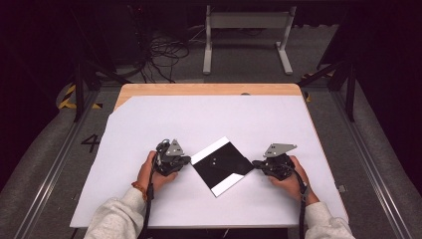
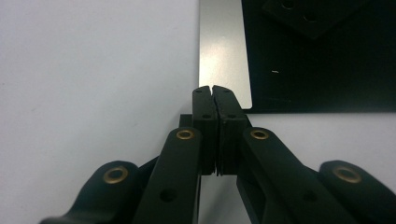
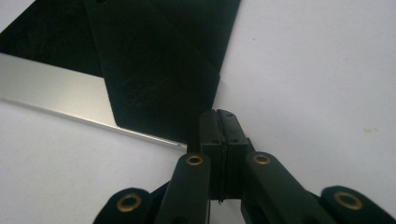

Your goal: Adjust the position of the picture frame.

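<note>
A black square sheet with a silvery strip along one edge lies cornerwise on the white-covered table. My left gripper is at its left corner and my right gripper at its right corner. In the left gripper view the jaws are shut, tips over the end of the silver strip, with the black sheet to its right. In the right gripper view the jaws are also shut, just beside the corner of a black folded flap lying over the silver strip. Nothing shows between either pair.
A white cover spreads over most of the wooden table. A person's hands and pale sleeves enter from the bottom. Beyond the table's far edge are loose cables and a white stand on the floor.
</note>
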### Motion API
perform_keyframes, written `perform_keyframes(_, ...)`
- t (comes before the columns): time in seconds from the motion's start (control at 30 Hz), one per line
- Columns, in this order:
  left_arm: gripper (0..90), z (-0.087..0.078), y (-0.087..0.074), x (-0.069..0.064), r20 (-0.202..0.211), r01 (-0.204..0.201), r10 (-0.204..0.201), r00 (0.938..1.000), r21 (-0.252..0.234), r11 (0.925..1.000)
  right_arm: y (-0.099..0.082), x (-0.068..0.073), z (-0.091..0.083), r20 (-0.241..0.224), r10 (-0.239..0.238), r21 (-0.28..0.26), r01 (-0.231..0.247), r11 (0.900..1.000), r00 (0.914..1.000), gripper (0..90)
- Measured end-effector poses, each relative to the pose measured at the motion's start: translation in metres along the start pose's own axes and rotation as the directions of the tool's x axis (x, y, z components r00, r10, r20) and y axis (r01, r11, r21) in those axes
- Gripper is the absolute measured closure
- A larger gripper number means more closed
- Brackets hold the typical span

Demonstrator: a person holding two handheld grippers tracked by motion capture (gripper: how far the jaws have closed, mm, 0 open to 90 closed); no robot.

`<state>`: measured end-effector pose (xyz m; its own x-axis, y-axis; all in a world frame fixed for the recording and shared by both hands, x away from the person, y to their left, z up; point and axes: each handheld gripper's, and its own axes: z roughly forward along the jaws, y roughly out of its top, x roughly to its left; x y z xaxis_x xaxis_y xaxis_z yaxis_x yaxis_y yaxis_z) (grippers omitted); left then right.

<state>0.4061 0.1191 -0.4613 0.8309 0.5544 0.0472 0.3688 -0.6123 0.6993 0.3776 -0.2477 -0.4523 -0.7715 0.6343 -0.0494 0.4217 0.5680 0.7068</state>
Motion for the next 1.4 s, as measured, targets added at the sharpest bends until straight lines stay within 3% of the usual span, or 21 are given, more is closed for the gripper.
perform_keyframes(0.2,87.8,0.0,0.0,0.001,-0.011,0.017,-0.017,0.9998,-0.002,0.9999,-0.003,0.01,-0.003,-0.016,-0.003,-0.004,0.003,1.0,0.9999,90.0)
perform_keyframes(0.33,87.4,-0.003,-0.001,-0.004,0.03,0.018,-0.018,0.9994,0.006,0.9998,-0.004,0.02,-0.004,-0.037,-0.025,0.0,0.025,0.9997,0.999,90.0)
perform_keyframes(0.4,87.1,-0.005,-0.002,-0.014,0.058,0.0,0.0,0.9983,0.013,0.9999,-0.004,0.023,-0.005,-0.037,-0.031,0.004,0.031,0.9995,0.9988,90.0)
perform_keyframes(0.67,86.3,-0.013,-0.01,-0.025,0.083,-0.018,0.017,0.9964,0.017,0.9997,-0.007,0.031,-0.008,-0.066,-0.029,0.003,0.03,0.9996,0.9974,90.0)
perform_keyframes(0.83,88.0,-0.009,-0.006,-0.025,0.086,-0.02,0.02,0.9961,0.003,0.9998,-0.011,0.038,-0.013,-0.101,-0.021,0.009,0.022,0.9997,0.9947,90.0)
perform_keyframes(0.87,87.9,-0.008,-0.006,-0.025,0.087,-0.018,0.017,0.996,0.001,0.9998,-0.012,0.041,-0.013,-0.162,-0.011,0.008,0.012,0.9999,0.9868,90.0)
perform_keyframes(0.9,87.9,-0.007,-0.006,-0.024,0.085,-0.024,0.024,0.9961,-0.006,0.9997,-0.013,0.044,-0.013,-0.16,-0.016,0.004,0.016,0.9999,0.987,90.0)
perform_keyframes(0.97,86.0,-0.006,-0.005,-0.023,0.081,-0.024,0.025,0.9964,-0.008,0.9997,-0.01,0.054,-0.014,-0.104,-0.067,0.02,0.069,0.9974,0.9924,90.0)
perform_keyframes(1.03,85.3,-0.006,-0.005,-0.023,0.077,-0.023,0.023,0.9967,-0.005,0.9997,-0.009,0.055,-0.015,-0.092,-0.085,0.028,0.088,0.9957,0.9922,90.0)
perform_keyframes(1.13,85.2,-0.006,-0.005,-0.023,0.068,-0.033,0.033,0.9971,-0.005,0.9995,-0.013,0.048,-0.016,-0.083,-0.046,0.002,0.046,0.9989,0.9954,90.0)
perform_keyframes(1.23,85.2,-0.005,-0.003,-0.023,0.061,-0.041,0.041,0.9973,-0.005,0.9992,-0.014,0.043,-0.018,-0.052,-0.045,0.004,0.045,0.999,0.9976,90.0)
perform_keyframes(1.27,85.2,-0.004,-0.003,-0.023,0.056,-0.041,0.041,0.9976,-0.005,0.9991,-0.015,0.041,-0.019,-0.02,-0.046,0.007,0.046,0.9989,0.9988,90.0)
perform_keyframes(1.4,85.8,-0.001,-0.001,-0.021,0.055,-0.033,0.033,0.998,-0.01,0.9994,-0.019,0.032,-0.018,0.009,0.004,-0.021,-0.004,0.9998,1.0,90.0)
